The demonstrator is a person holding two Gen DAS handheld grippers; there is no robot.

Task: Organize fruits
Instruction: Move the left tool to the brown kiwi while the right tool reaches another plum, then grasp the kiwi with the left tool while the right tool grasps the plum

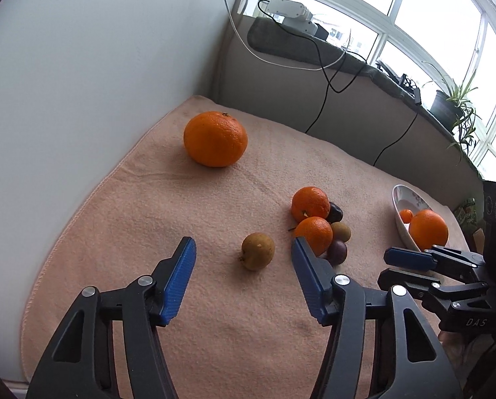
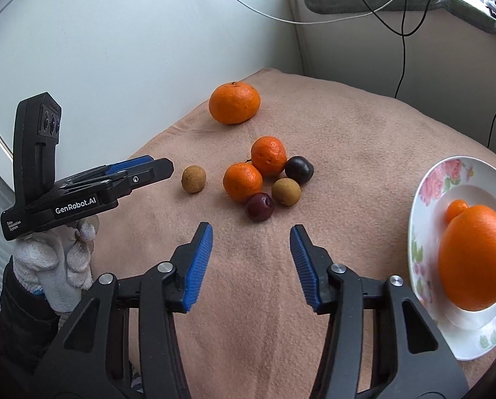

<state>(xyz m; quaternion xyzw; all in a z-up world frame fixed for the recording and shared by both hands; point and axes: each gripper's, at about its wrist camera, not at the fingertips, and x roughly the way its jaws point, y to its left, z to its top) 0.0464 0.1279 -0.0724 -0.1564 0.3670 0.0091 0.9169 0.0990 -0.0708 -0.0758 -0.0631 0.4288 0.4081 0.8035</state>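
Note:
A brown longan (image 1: 257,251) lies alone on the peach towel (image 1: 121,232), just ahead of my open, empty left gripper (image 1: 243,249). It also shows in the right wrist view (image 2: 193,179), in front of the left gripper (image 2: 161,166). A cluster of two small oranges (image 2: 243,181), two dark plums (image 2: 260,206) and another longan (image 2: 286,192) lies ahead of my open, empty right gripper (image 2: 251,234). A large orange (image 1: 215,138) sits at the far left. A floral plate (image 2: 427,186) at the right holds a big orange (image 2: 475,259) and a tiny one (image 2: 456,208).
A white wall (image 1: 81,83) borders the towel on the left. A window ledge (image 1: 314,50) with cables, a device and a potted plant (image 1: 454,103) runs behind. The right gripper (image 1: 411,266) is beside the plate (image 1: 401,209) in the left wrist view.

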